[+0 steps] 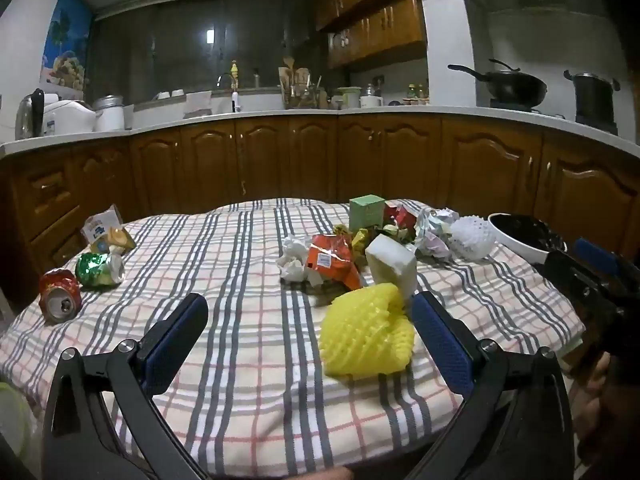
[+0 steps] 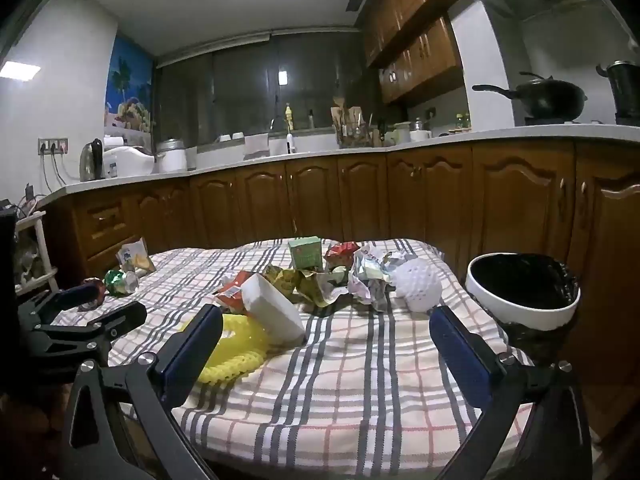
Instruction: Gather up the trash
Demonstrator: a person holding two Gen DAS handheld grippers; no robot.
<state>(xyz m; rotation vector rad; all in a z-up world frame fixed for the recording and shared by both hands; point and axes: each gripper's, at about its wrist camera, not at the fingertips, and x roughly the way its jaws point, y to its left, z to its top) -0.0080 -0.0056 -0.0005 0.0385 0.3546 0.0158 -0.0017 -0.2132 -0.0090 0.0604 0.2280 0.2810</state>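
A table with a plaid cloth [image 1: 248,332] holds scattered trash. A yellow foam net [image 1: 366,334] lies just ahead of my open, empty left gripper [image 1: 310,320], close to its right finger. Behind it are a white foam block [image 1: 390,266], an orange wrapper [image 1: 332,258], a green box [image 1: 366,210], crumpled paper [image 1: 434,228] and a white foam net [image 1: 472,236]. Two crushed cans [image 1: 60,296] lie far left. My right gripper [image 2: 326,338] is open and empty above the cloth, the white block [image 2: 272,308] ahead-left. A white bin with a black liner [image 2: 524,290] stands at the table's right edge.
A snack packet [image 1: 106,230] lies at the far left of the table. Brown kitchen cabinets [image 1: 320,160] and a worktop with a kettle, a wok and pots run behind the table. The right gripper's body [image 1: 592,280] shows at the right in the left wrist view.
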